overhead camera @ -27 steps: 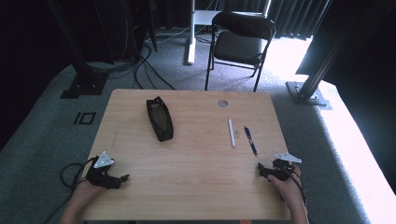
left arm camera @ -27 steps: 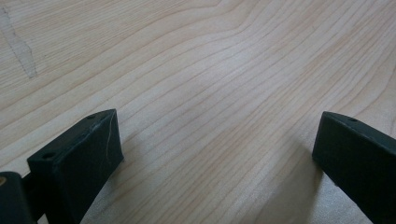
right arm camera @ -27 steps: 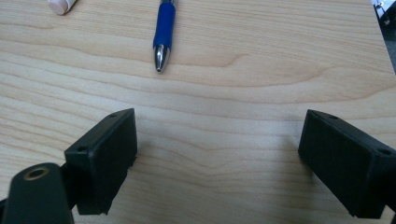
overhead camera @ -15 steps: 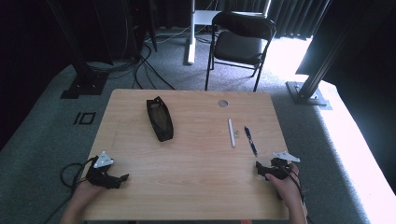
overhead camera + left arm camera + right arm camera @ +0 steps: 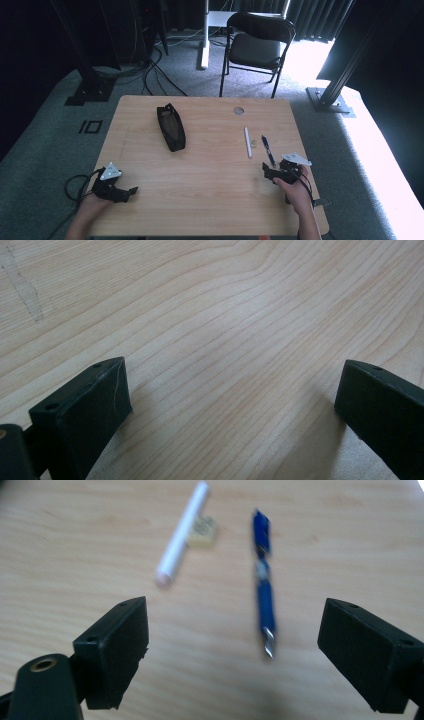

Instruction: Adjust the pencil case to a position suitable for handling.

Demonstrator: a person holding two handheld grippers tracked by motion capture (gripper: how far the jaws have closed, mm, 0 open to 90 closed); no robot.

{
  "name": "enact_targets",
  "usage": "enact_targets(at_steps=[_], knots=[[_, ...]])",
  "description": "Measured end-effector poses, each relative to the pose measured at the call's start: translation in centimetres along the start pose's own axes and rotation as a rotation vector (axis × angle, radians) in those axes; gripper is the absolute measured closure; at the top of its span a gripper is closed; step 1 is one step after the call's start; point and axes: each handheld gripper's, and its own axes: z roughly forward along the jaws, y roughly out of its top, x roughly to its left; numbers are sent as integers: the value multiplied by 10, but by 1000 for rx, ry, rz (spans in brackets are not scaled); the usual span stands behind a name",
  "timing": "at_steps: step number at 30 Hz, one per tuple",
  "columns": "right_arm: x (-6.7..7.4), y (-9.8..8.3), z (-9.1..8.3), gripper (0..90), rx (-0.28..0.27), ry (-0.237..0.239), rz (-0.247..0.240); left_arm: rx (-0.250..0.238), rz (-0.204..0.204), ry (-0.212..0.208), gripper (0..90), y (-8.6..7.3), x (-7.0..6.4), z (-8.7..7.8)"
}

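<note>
Blue pen lying flat on wooden table, right of centre, just far of right gripper; tip toward gap between wide-apart jaws, untouched. White stick just left of pen, small eraser between, touching stick. Black case far left of centre. Left gripper at near left edge, jaws spread over bare wood.

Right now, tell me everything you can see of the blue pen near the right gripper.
The blue pen is slim, its dark blue barrel looking like plastic, with a pale band at mid-length and a silvery metal tip pointing toward the right gripper. It lies flat on the wooden table, lengthwise away from the person, beside a white stick and a small yellowish piece, touching neither. The gripper's open jaws stand short of it; nothing holds it.
</note>
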Motion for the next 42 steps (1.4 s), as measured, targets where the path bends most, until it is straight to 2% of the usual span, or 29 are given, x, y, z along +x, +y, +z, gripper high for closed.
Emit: enact_targets(at_steps=[3,4,7,15,16,17,19,22,25,26,27,28,31,32,42], knots=[[13,11,5,126,-8,31,-29,0,1,0,16,0,0,0],[13,11,5,126,-8,31,-29,0,0,0,16,0,0,0],[29,20,12,126,-15,57,-67,0,0,0,16,0,0,0],[62,33,29,132,-20,123,-111,0,0,0,16,0,0,0],[62,33,29,132,-20,123,-111,0,0,0,16,0,0,0],[71,37,34,132,-22,141,-128,0,0,0,16,0,0,0],[75,38,35,133,-22,145,-130,0,0,0,16,0,0,0],[91,42,42,135,-22,177,-147,0,0,0,16,0,0,0],[99,44,46,135,-25,189,-155,0,0,0,16,0,0,0],[107,46,49,135,-27,203,-163,0,0,0,16,0,0,0],[107,46,49,135,-27,203,-163,0,1,0,16,0,0,0],[115,48,52,135,-29,219,-171,0,0,0,16,0,0,0],[123,50,55,139,-30,231,-174,0,1,0,16,0,0,0],[130,51,59,139,-29,240,-177,0,1,0,16,0,0,0],[174,61,76,139,-33,300,-217,0,0,0,16,0,0,0]])
